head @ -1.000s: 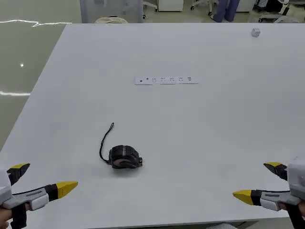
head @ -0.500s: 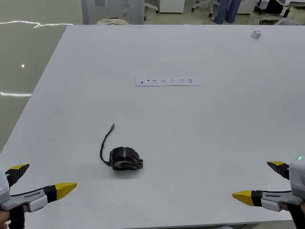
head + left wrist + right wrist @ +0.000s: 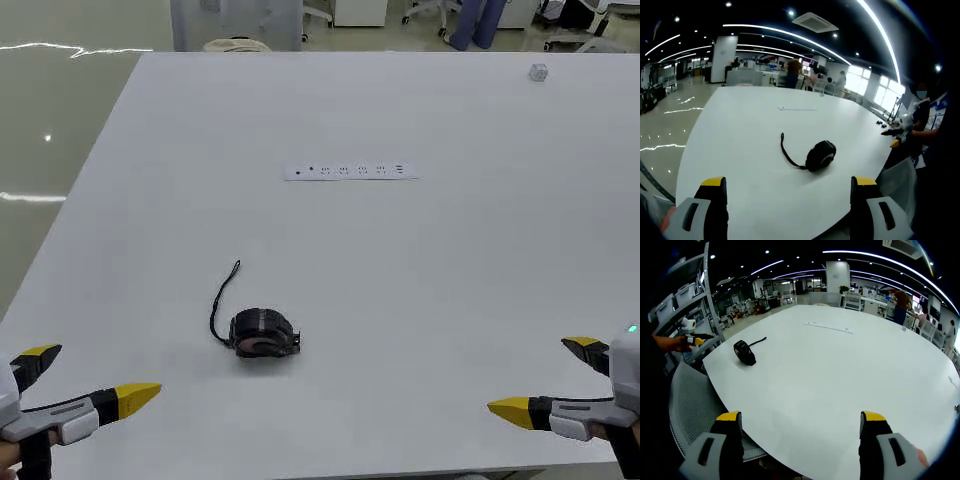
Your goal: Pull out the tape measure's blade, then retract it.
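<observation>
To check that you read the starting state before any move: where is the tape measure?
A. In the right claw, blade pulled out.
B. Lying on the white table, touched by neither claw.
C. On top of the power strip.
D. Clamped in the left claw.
B: the tape measure lies on the white table, while the left claw and the right claw hover open at the near edge, apart from it.

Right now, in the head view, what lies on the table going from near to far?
tape measure → white power strip → small pale object near the far right edge
</observation>
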Motion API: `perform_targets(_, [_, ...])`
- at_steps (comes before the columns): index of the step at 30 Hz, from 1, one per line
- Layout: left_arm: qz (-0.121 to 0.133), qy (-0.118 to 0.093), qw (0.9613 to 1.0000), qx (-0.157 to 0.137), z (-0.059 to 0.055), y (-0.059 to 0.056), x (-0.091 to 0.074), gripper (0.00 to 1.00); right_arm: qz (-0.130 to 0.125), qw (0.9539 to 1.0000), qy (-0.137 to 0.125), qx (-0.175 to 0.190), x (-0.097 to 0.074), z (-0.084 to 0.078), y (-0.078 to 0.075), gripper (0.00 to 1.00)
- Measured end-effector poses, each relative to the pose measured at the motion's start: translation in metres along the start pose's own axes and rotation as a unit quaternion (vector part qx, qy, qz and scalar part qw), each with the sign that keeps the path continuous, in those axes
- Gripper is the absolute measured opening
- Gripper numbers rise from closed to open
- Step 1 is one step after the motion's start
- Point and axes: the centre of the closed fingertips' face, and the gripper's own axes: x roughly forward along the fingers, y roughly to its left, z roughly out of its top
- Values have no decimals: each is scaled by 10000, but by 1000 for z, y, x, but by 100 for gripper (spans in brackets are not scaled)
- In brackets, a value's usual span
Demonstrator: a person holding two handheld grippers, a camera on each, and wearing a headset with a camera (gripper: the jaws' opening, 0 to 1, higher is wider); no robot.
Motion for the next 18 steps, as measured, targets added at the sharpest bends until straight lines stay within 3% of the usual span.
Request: perform_targets(18, [11,-6,10000,-33,-2,1,-2,100,0,10000,-21,35,-2,2,0,100])
